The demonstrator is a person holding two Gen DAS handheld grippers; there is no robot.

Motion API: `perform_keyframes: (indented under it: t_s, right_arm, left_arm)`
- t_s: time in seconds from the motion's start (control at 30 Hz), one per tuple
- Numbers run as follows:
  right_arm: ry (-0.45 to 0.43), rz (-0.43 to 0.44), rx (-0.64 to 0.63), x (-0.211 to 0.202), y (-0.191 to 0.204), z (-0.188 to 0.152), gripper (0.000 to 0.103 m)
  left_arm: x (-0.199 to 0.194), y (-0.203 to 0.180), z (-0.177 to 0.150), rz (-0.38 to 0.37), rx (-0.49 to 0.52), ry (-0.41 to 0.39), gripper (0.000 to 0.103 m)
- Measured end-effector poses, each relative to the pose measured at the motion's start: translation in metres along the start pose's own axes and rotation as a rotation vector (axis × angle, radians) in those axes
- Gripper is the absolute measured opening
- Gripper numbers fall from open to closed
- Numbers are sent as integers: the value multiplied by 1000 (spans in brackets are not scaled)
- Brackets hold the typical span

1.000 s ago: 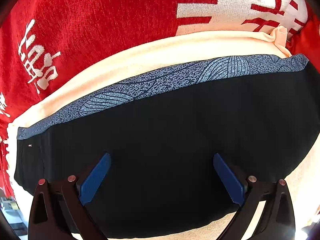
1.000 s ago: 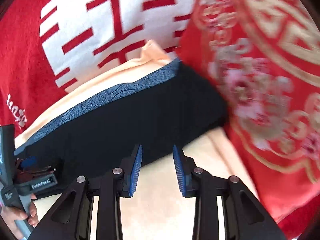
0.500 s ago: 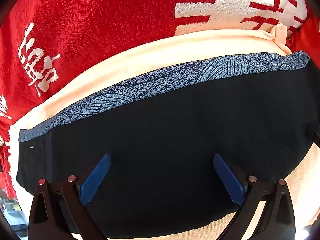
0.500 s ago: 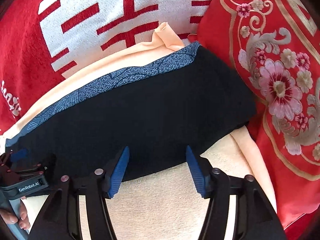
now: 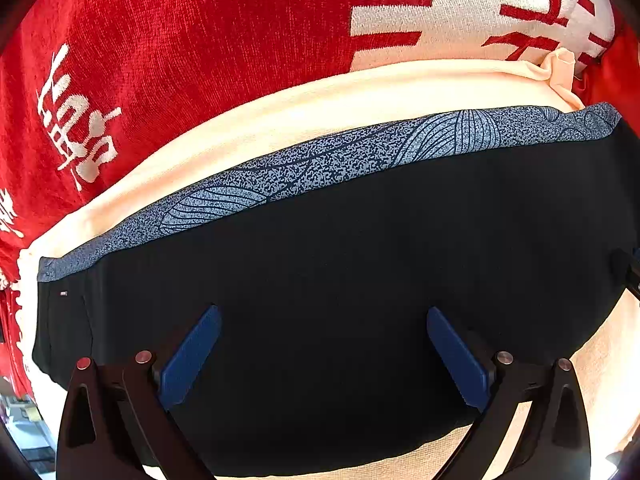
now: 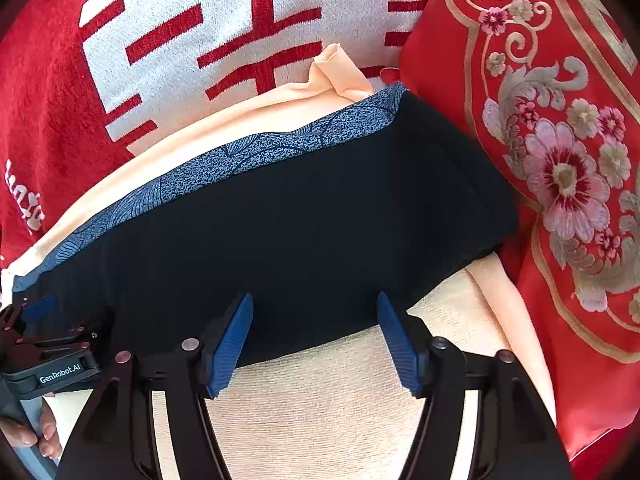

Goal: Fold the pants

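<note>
Right wrist view, one folded pants (image 6: 280, 216), two tools: right tool (image 6: 316, 336) opening, empty, left tool (image 5: 320, 344) wide, empty.

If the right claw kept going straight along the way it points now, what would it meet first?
Most likely the near edge of the black pants, folded on the peach cloth. The right claw, its jaws opening with nothing between them, straddles that edge; depth is unclear, so the cloth might come first.

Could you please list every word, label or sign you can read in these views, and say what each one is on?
"GenRobot.AI": white print on the left gripper body, right wrist view.
Large red characters on the blanket's white patch: cropped, not readable.
White script on the blanket's red part: distorted, unreadable.
Tiny tag on the black pants: too small.
</note>
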State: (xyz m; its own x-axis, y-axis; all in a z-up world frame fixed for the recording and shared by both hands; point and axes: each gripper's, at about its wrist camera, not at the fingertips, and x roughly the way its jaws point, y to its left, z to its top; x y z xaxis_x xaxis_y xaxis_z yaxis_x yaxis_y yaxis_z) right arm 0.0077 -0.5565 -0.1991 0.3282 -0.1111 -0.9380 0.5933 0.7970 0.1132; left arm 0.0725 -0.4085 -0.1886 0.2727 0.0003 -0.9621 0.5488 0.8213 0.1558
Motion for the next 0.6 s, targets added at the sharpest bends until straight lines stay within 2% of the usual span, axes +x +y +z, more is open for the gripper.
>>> perform_keyframes:
  t_s: [0.2, 0.4, 0.6]
  right_arm:
    - [-8, 11, 12, -2, 1, 0, 70]
    - [-11, 78, 88, -6, -9, 1, 73]
    - [-39, 302, 443, -23, -57, -12, 72]
  left_arm:
    - [1, 0, -1, -3, -2, 0, 103]
    - [2, 1, -2, -7, -3, -1, 103]
    - [7, 9, -2, -27, -16, 9, 103]
